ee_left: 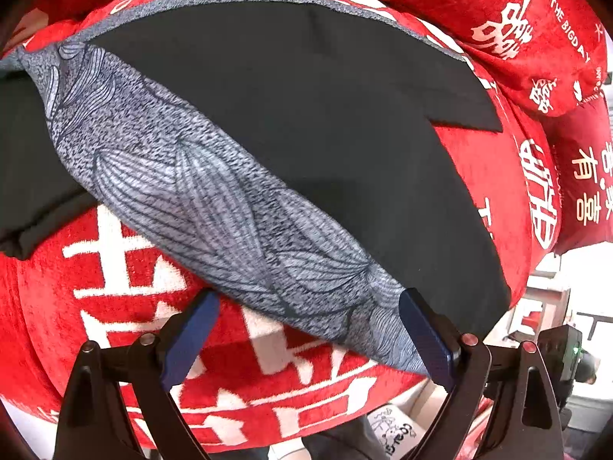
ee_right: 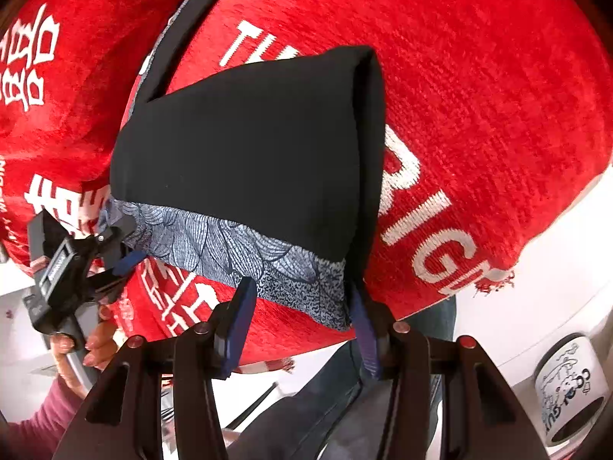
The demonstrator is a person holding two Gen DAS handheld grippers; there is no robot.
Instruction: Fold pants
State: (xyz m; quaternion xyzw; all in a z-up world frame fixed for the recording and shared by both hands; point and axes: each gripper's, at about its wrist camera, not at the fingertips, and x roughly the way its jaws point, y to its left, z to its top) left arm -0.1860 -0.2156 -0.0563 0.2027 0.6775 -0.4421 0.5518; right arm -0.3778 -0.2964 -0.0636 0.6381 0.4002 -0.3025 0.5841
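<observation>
Two tools frame the black fabric pants (ee_left: 291, 122) with their grey leaf-patterned waistband (ee_left: 214, 207), spread on the red plush cover with white lettering (ee_left: 115, 268) just ahead of my fingers. My left tool (ee_left: 308, 329) is released, jaws wide, the waistband's corner between them. My right tool (ee_right: 302, 322) stands partly parted around the waistband's other end, beside the folded black edge, pads not pressing.

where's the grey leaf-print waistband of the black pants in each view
Left wrist view: the grey leaf-print waistband runs diagonally from upper left down to lower right, ending by the left gripper.
Right wrist view: it lies along the pants' lower edge, just above the right gripper.
Shared landmark: the red blanket with white lettering underneath.
</observation>
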